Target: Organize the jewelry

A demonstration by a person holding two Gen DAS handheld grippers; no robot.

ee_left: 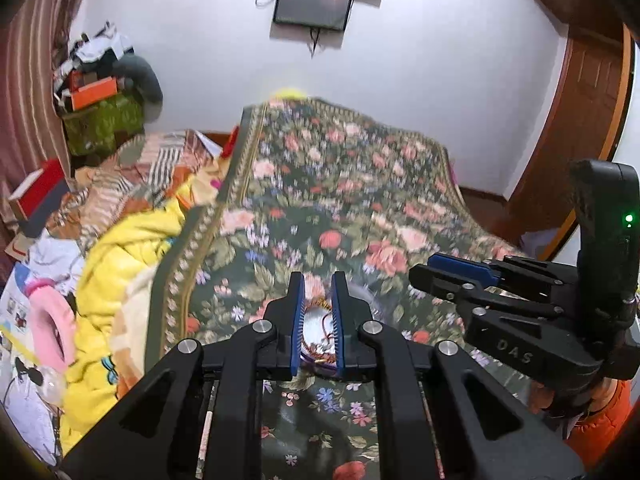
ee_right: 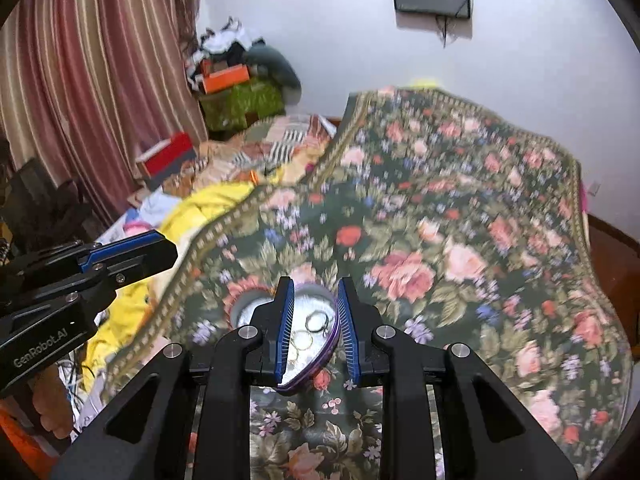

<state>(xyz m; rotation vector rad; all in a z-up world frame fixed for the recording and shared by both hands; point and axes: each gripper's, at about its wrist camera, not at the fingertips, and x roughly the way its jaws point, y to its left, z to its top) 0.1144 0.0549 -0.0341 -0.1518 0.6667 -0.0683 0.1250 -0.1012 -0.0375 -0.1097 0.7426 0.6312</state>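
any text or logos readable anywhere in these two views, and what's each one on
"DAS", read upside down, on the black body of the right tool, seen from the left wrist.
"GenRobot.AI", on the black body of the left tool, seen from the right wrist.
Printed sheets at the bed's left edge: too small and blurred to read.
Orange box on the far pile: no legible print.

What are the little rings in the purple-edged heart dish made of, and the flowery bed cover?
The thin rings look like shiny metal, gold and silver toned, since they glint. The purple-edged heart-shaped dish has a mirror-bright, silvery inside; metal or plastic, I can't tell. The flowery bed cover looks like thick woven cloth, matte.
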